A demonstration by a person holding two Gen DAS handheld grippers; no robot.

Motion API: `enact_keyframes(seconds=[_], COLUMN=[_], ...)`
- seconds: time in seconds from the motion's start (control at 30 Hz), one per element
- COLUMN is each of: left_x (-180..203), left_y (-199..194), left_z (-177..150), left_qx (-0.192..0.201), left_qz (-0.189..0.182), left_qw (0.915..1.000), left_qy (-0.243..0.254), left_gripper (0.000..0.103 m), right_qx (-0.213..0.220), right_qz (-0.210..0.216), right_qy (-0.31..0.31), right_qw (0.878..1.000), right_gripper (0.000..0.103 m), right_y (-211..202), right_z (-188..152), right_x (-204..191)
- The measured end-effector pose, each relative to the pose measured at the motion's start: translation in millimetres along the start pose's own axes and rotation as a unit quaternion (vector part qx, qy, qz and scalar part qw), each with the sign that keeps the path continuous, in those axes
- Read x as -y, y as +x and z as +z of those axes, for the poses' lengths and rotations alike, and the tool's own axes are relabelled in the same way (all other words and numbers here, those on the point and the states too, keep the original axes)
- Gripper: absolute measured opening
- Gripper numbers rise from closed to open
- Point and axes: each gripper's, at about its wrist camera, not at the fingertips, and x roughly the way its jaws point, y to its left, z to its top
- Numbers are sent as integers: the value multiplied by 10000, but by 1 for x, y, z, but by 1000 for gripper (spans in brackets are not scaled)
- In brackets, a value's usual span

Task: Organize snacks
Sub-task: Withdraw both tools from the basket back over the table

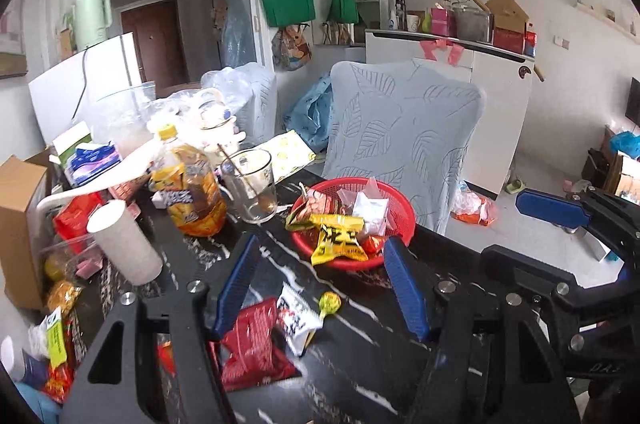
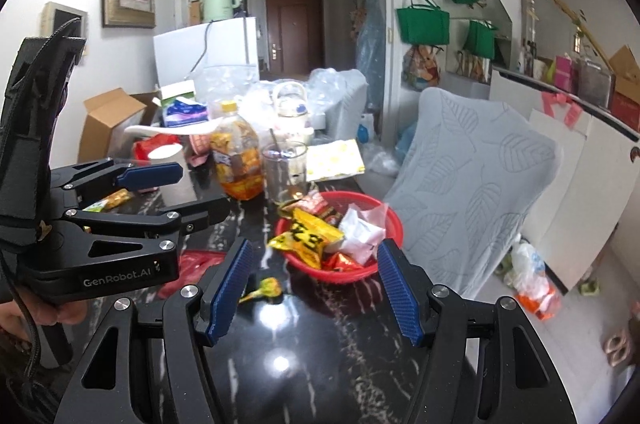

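A red basket (image 1: 404,212) is sitting on the black marbled table (image 1: 360,364) near its far edge, just in front of a chair in a pale leaf-print cover (image 1: 404,128). Several snack packets are lying heaped in it, with a yellow packet (image 1: 338,238) on top whose long side is running from the basket's middle out over its near rim, towards the camera.

Behind and to the left of the basket, a glass cup (image 1: 250,184) with a stick in it and a bottle of amber drink (image 1: 188,184) are standing upright, crowding that side. A white paper cup (image 1: 124,242) is lying tilted further left among boxes and wrappers.

The left gripper (image 1: 320,292) is hovering above the table with its blue fingers (image 1: 234,284) spread apart and nothing between them. Under it a red packet (image 1: 252,348), a white packet (image 1: 298,316) and a yellow-green lollipop (image 1: 330,302) are lying loose on the tabletop, short of the basket. The lollipop's stick seems to be pointing towards the near left, though the right wrist view is blurred there.

The right gripper (image 2: 316,288) is likewise holding its jaws apart and gripping nothing, with the basket framed beyond its fingertips. The left gripper's black body is showing at the left of that view, beside the paper cup.
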Motion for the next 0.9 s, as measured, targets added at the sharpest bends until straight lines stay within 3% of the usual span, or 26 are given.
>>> enact_keyframes(seconds=[0.2, 0.47, 0.7, 0.9], left_x=[-5, -17, -25, -42], left_y=[-28, -47, -63, -65], left_z=[-21, -53, -76, -99], left_qx=[3, -269, -251, -382], left_qz=[129, 206, 432, 377], left_qw=[9998, 9985, 9972, 9953], left_qy=[-122, -424, -549, -801], left_gripper=[64, 64, 64, 64], right_qx=[1, -30, -198, -373], right_qz=[119, 392, 669, 960], right_qy=[-74, -146, -198, -223], right_qw=[9999, 9991, 9974, 9944], right_gripper=[65, 65, 65, 65], right_y=[-21, -38, -37, -25], right_z=[-12, -31, -47, -58], right_x=[-18, -45, -66, -81])
